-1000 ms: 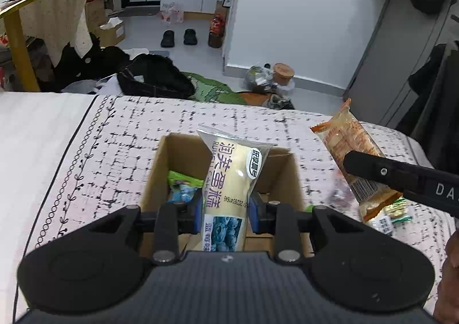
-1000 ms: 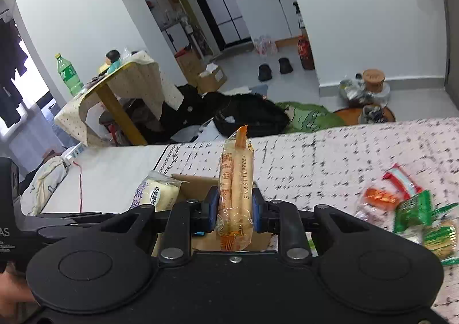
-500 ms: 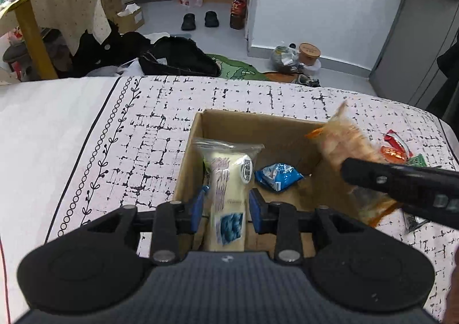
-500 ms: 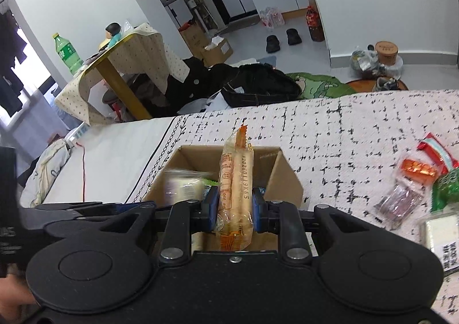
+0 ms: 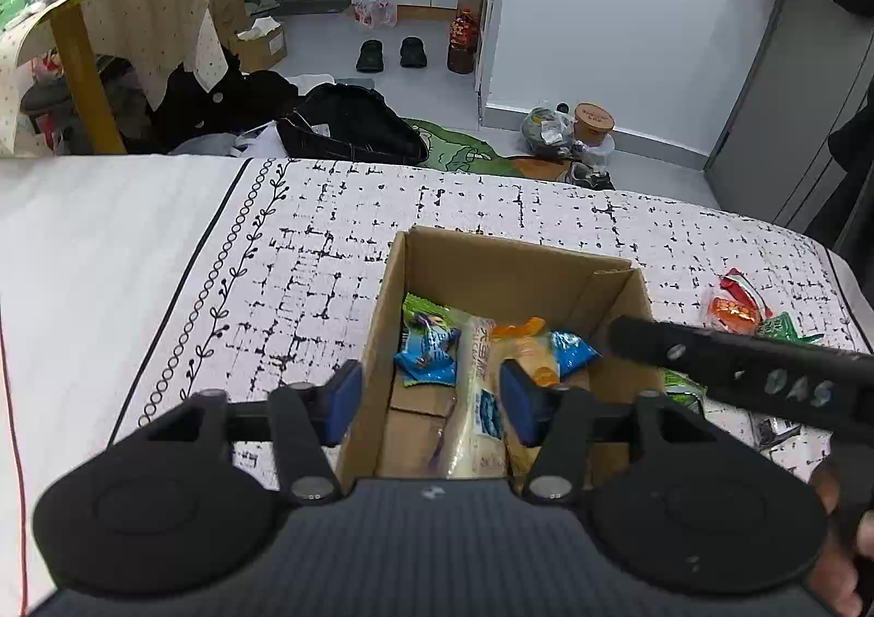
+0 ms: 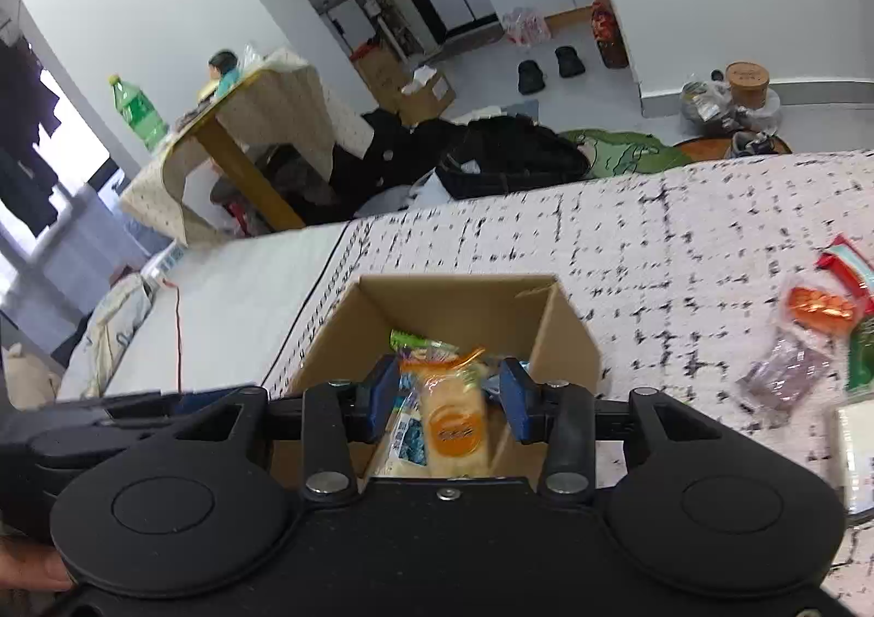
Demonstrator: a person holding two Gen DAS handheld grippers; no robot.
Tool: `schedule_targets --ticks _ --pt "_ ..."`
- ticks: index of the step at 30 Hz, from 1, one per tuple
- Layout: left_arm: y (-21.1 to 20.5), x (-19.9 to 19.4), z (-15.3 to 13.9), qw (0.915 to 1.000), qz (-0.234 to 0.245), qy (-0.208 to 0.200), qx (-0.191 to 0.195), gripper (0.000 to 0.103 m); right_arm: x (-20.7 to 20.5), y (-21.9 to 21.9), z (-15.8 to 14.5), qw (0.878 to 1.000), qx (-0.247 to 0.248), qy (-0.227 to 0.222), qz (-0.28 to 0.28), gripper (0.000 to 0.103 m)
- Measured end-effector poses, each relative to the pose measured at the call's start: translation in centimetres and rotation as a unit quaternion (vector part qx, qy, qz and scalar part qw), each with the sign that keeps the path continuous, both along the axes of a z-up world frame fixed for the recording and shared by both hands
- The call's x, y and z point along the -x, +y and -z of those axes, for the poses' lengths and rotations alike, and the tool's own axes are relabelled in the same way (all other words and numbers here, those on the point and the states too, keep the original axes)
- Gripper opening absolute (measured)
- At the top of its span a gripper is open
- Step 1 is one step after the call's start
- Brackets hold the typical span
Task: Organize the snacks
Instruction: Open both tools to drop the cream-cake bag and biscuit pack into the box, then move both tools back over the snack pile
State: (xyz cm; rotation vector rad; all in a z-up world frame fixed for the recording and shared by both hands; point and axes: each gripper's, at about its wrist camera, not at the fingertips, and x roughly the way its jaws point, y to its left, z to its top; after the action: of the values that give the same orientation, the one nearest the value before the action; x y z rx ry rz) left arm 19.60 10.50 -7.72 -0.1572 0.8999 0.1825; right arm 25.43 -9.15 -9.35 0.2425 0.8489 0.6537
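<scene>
Left wrist view, snack lot. Cardboard box (image 5: 508, 262) on patterned bedspread (image 5: 328, 234), holding pale cake packet (image 5: 478, 398), orange packet (image 6: 453, 420) and blue sachets (image 5: 426, 349). Left gripper (image 5: 431, 401): jaws opening, pads clear of the pale packet lying between them. Right gripper (image 6: 450, 401): jaws opening, orange packet between them, not pressed. Loose packets (image 6: 808, 311) remain well apart on the bedspread. Judged light, soft, crinkly film, contents crushable; best pinched gently across the middle or by a sealed end.
</scene>
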Motion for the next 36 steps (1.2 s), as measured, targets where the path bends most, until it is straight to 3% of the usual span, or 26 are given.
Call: schedule_targets --ticks 4,8,13,28,36 --pt "-0.2 0.3 -0.3 0.9999 -0.010 -0.002 0.012 0.069 0.0 -2.0 -0.7 1.000 0.001 -0.006 0.022 0.052" --pt "-0.6 0.4 -0.6 0.9996 -0.013 -0.007 0.023 0.073 0.2 -3.7 -1.1 0.999 0.009 -0.016 0.038 0.058" --pt "-1.3 0.5 -1.0 0.9990 -0.023 -0.014 0.035 0.078 1.0 -5.2 -1.4 0.999 0.025 -0.026 0.041 0.074" --pt "-5.1 2.2 -1.8 0.9975 -0.022 -0.035 0.057 0.103 3.8 -9.9 -2.0 0.998 0.030 -0.042 0.036 0.093" --pt "-7.7 3.2 -1.3 0.9974 -0.005 -0.028 0.066 0.103 5.2 -12.4 -1.9 0.997 0.043 -0.055 0.038 0.096"
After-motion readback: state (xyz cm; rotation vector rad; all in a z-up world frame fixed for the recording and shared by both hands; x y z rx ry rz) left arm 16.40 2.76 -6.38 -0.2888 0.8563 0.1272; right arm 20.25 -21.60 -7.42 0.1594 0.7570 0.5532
